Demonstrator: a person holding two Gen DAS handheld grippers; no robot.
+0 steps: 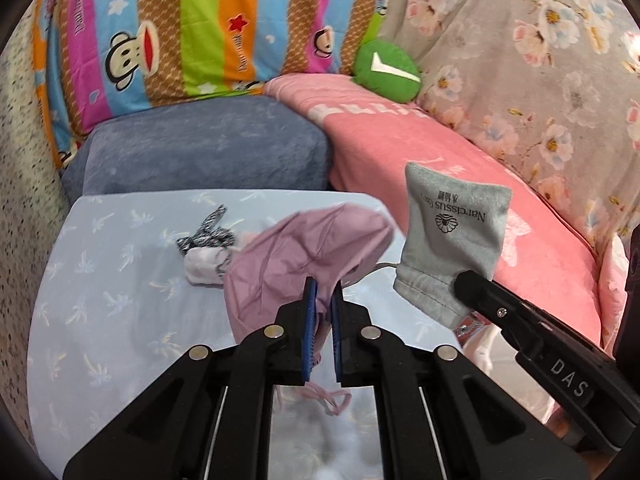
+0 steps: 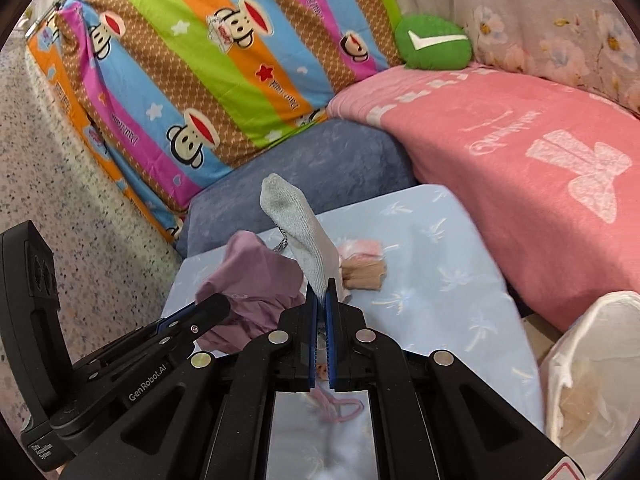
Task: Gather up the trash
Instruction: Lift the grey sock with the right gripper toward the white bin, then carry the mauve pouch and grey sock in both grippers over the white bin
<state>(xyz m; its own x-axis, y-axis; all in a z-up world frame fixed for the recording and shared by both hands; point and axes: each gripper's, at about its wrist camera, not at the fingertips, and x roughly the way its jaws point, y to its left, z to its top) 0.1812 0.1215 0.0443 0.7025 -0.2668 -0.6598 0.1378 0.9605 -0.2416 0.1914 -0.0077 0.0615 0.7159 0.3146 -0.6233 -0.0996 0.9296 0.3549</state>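
The left gripper [image 1: 324, 300] has its blue-padded jaws closed on a crumpled mauve cloth bag [image 1: 304, 248], which hangs lifted above the pale blue palm-print tabletop [image 1: 100, 320]; a pink drawstring [image 1: 328, 398] trails from the cloth below the jaws; the right gripper [image 2: 322, 300] has its jaws clamped tight on the hem of a small grey knitted pouch printed with black lettering [image 1: 452, 236], held upright just beside the mauve bag; on the tabletop lie a black-and-white patterned scrap on a white wad [image 1: 208, 252] and a tan and pink piece [image 2: 362, 266]; a white plastic-lined bin [image 2: 592, 364] stands off the tabletop's right edge, beside a pink blanket [image 2: 500, 152]; a green round cushion with a white tick [image 2: 434, 42] sits behind.
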